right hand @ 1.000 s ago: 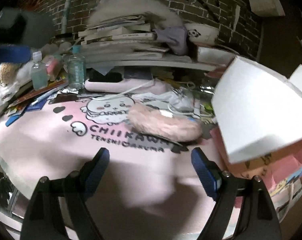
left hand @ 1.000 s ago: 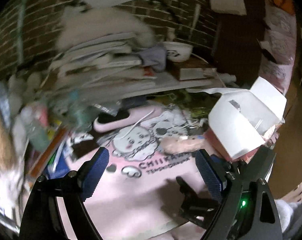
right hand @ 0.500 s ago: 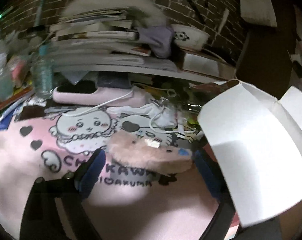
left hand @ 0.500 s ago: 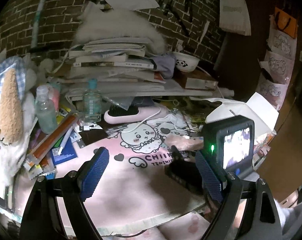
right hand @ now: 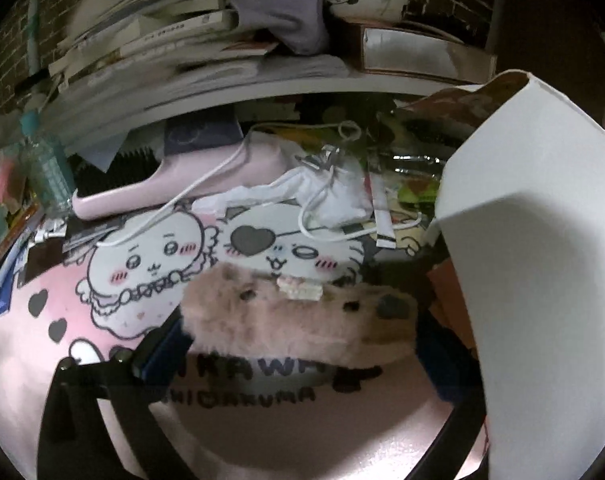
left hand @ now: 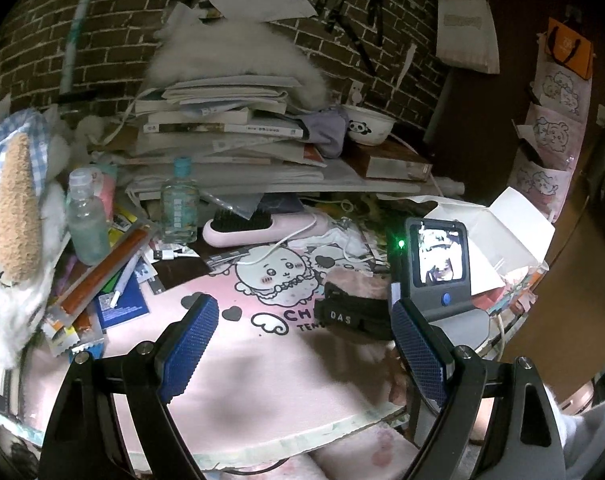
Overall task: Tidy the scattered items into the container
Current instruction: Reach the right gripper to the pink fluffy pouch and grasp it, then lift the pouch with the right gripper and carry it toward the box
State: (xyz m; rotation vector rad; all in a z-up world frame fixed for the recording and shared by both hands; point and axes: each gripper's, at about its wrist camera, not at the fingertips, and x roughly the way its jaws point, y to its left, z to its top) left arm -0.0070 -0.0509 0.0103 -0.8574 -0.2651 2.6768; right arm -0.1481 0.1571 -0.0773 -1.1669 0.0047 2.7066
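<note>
Closer now, my right gripper (right hand: 298, 344) straddles the fluffy pink pouch (right hand: 298, 316), wide open, nothing held; soft, light, best pinched mid-body. Left gripper (left hand: 302, 344) hangs open, empty.

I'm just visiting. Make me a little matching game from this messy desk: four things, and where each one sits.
Things:
1. panda bowl
2. fluffy pink pouch
3. white box flap
4. clear bottle

Places:
A. between the right hand-held gripper fingers
B. on a brown book
C. left of the pink brush
D. right edge of the right view

Pairs: 1-B, 2-A, 3-D, 4-C
</note>
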